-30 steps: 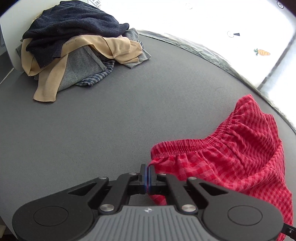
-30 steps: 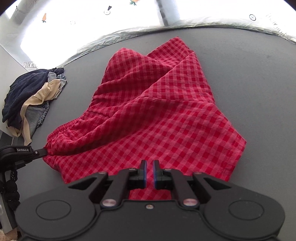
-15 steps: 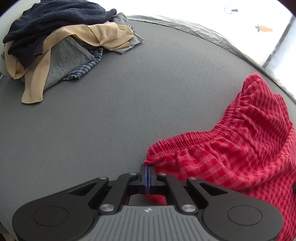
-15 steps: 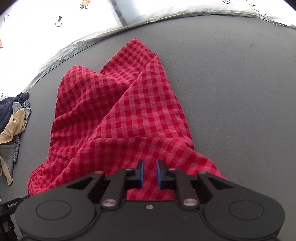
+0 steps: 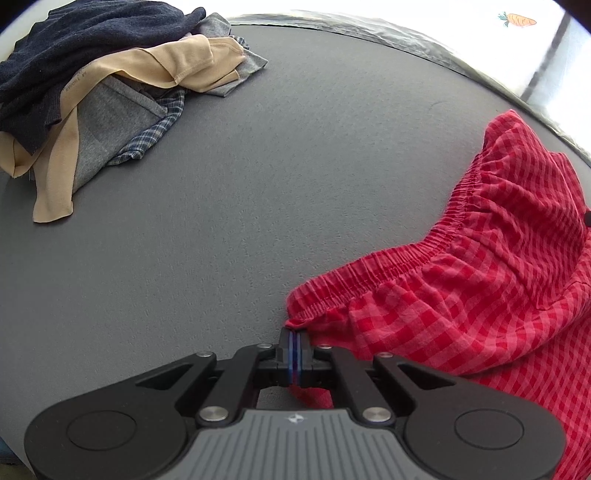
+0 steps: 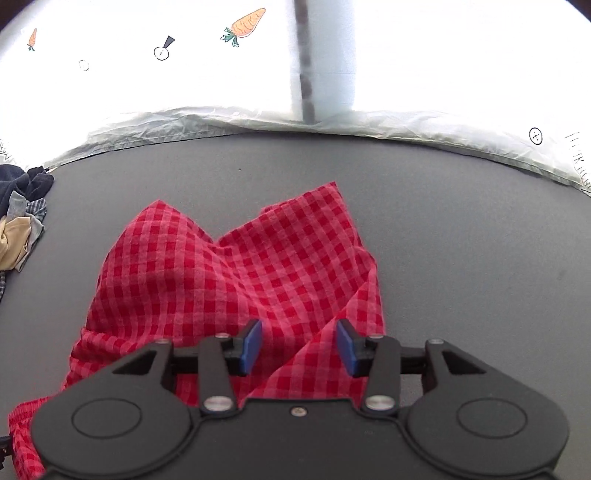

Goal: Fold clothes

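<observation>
Plainly, the red gingham elasticated-waist shorts (image 5: 480, 288) lie crumpled on the dark grey felt-like tabletop (image 5: 258, 184), their gathered waistband running as a long ridge away from the left gripper (image 5: 294, 341) toward the table's far edge, while the checked legs bunch up in peaks toward the window in the right wrist view (image 6: 240, 266). That left gripper has its blue-padded jaws pressed together on the near corner of the waistband. The right gripper (image 6: 299, 345) hangs over the shorts' opposite side with its jaws spread wide, cloth showing between them; whether the pads touch the fabric is hard to judge. Well apart from the shorts, across bare tabletop, sits a heap of unfolded clothes (image 5: 110, 85): a navy knit on top, a tan garment, grey and blue-plaid pieces beneath. Beyond the table's far edge runs crinkled translucent sheeting (image 6: 258, 118), with an orange carrot sticker (image 6: 243, 26) on the bright pane above.
</observation>
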